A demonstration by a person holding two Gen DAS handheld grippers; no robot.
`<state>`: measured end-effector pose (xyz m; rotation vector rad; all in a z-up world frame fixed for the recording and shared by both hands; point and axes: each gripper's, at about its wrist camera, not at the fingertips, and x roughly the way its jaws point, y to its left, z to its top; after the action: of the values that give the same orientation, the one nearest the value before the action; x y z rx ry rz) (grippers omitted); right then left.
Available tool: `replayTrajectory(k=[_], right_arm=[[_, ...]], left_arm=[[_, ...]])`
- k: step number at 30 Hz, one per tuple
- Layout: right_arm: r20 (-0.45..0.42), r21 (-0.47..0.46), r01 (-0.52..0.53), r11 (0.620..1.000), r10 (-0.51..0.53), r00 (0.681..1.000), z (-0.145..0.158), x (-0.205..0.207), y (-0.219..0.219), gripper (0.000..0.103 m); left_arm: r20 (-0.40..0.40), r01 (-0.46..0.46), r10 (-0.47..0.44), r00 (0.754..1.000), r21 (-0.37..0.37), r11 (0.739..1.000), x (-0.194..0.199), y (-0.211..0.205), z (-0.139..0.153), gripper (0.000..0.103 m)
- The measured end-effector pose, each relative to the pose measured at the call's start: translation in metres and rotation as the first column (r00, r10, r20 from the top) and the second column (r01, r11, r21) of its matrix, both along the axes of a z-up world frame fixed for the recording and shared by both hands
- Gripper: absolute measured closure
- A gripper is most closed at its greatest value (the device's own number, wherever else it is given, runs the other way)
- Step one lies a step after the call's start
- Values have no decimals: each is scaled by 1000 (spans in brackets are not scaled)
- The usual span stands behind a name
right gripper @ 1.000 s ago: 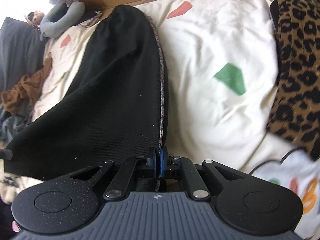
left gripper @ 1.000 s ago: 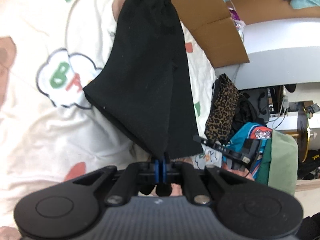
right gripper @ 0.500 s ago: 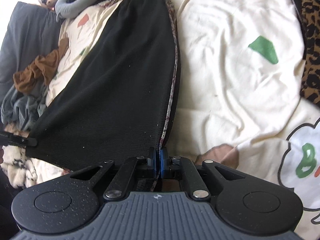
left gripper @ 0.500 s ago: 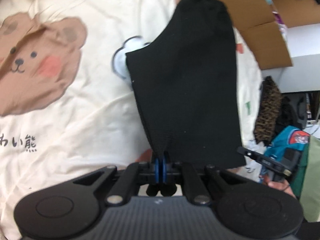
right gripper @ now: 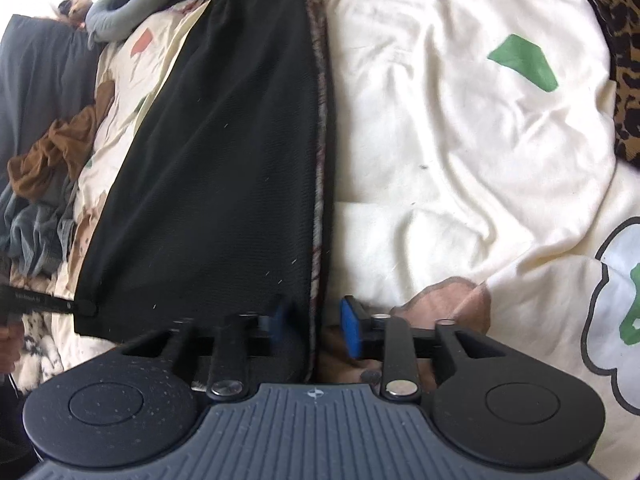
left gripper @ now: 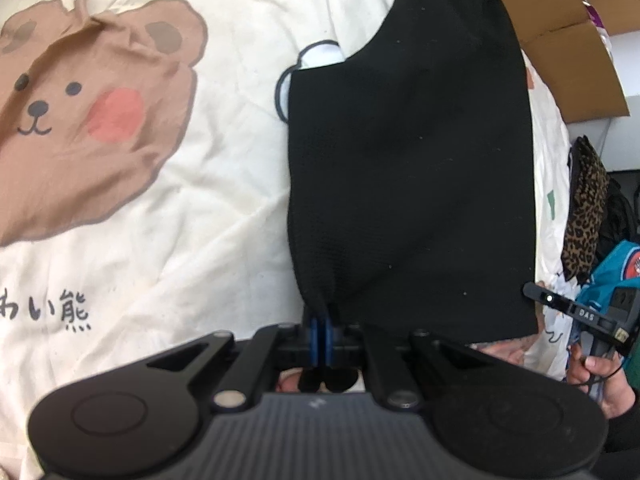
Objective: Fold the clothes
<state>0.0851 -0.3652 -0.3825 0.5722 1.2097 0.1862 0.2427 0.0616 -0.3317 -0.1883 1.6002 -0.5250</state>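
Observation:
A black garment lies folded lengthwise on a cream bedspread with a bear print. My left gripper is shut on the garment's near left corner. In the right wrist view the same black garment stretches away from me, its patterned inner edge running down the middle. My right gripper is open, its blue pads apart on either side of the garment's near corner. The right gripper's tip shows at the garment's near right corner in the left wrist view.
A leopard-print cloth lies at the bed's right edge. Brown and grey clothes are piled at the left. Cardboard stands behind the bed. A blue bag sits beside the bed.
The garment was lowered and laid flatter on the bedspread. My right gripper opened and let go of its corner. My left gripper stays shut on its corner.

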Motion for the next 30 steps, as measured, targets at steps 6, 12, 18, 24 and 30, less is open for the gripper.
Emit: replayTrajectory(k=[6,12,18,24,30], right_arm=[[-18,178,18,984,-15,1000,-21,10,-17,65],[-77,342,25,939,1,997,-49,19,-18,67],[-114,418,71,906,-25,993,-62,15,-18,96],[-105,413,73,908,-32,994,-37,15,-15,101],[-55,385,22,923,-1,998,11,14,-19,101]], left_arm=[[1,-12,12,1000,2,1000,1,2,-6,99],[-9,-24,24,1000,-5,1000,4,6,-11,99],[-49,-68,66,997,-27,997,10,15,-18,99],[-71,-85,79,994,-77,993,13,26,-2,99],[-92,-72,60,994,-137,988,7,31,26,99]])
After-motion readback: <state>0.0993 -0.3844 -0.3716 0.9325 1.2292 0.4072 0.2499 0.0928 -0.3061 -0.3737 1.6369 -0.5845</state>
